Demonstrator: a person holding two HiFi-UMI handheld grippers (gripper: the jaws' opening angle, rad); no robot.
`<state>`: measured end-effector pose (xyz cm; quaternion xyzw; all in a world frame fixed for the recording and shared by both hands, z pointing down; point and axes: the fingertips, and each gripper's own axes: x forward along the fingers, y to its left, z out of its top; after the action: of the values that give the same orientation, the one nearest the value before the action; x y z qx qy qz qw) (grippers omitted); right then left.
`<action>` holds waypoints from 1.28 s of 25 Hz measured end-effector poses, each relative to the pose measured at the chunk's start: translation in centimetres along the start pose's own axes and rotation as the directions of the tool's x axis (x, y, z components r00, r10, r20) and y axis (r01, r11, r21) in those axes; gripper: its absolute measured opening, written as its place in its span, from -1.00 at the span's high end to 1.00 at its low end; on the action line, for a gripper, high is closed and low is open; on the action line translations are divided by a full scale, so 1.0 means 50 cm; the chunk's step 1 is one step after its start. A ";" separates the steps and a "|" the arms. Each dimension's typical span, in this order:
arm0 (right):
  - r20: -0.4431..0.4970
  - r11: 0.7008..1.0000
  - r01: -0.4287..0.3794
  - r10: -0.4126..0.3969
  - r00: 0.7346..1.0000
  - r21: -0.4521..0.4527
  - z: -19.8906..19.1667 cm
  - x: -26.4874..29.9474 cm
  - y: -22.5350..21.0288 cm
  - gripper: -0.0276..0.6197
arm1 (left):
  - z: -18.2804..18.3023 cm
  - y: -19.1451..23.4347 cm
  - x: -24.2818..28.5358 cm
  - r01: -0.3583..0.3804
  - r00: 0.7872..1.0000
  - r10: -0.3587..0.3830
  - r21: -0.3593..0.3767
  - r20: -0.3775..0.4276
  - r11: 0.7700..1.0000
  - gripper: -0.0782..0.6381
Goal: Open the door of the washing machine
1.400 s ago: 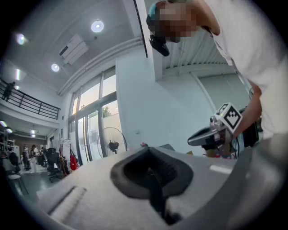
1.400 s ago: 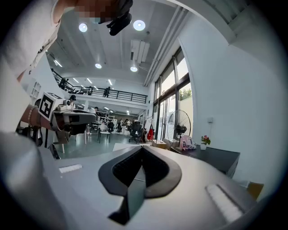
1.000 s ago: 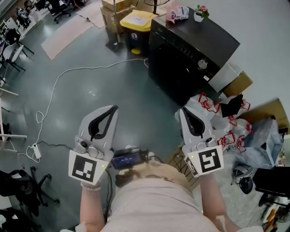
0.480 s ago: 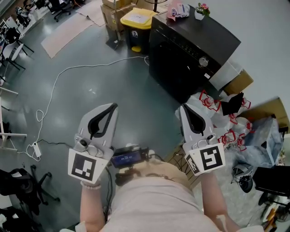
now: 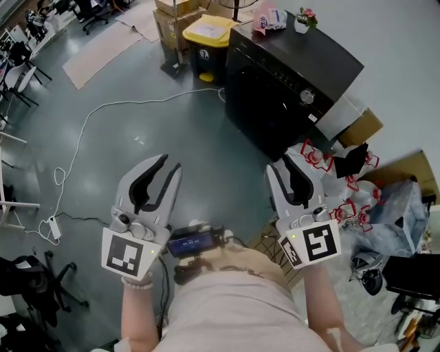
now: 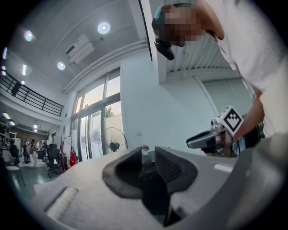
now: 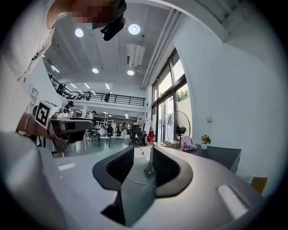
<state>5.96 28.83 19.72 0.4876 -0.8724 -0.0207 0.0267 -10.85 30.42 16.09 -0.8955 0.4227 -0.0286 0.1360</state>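
The black washing machine stands ahead at the upper right, its door on the dark front face shut. A small flower pot and a pink item sit on its top. My left gripper and right gripper hover side by side over the grey floor, well short of the machine. Both sets of jaws are opening, with nothing between them. In the left gripper view the gripper frames the machine in its gap. In the right gripper view the gripper has the machine to its right.
A yellow-lidded bin and cardboard boxes stand left of the machine. A white cable winds over the floor at left. Bags and red-and-white packs pile at the right. A standing fan is behind.
Both grippers' jaws have parted from shut to a clear gap. The hands have stayed where they were.
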 end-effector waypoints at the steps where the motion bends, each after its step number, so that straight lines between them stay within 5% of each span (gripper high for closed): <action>1: 0.000 1.000 0.000 0.000 1.000 -0.001 0.000 -0.002 0.000 0.55 | 0.001 -0.001 -0.001 -0.001 1.000 0.001 0.000 0.000 1.000 0.55; 14: -0.001 1.000 0.014 -0.014 1.000 -0.002 -0.004 -0.029 -0.028 0.53 | 0.017 -0.027 0.013 -0.003 1.000 0.003 0.010 0.012 1.000 0.53; 32: -0.018 0.995 0.095 -0.096 0.995 -0.026 -0.013 0.069 -0.103 0.53 | -0.023 0.078 0.131 0.046 0.998 -0.047 0.007 0.052 0.999 0.51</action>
<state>8.59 23.19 20.15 0.5286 -0.8474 -0.0285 0.0402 -9.75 22.78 15.71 -0.9052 0.3980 -0.0095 0.1489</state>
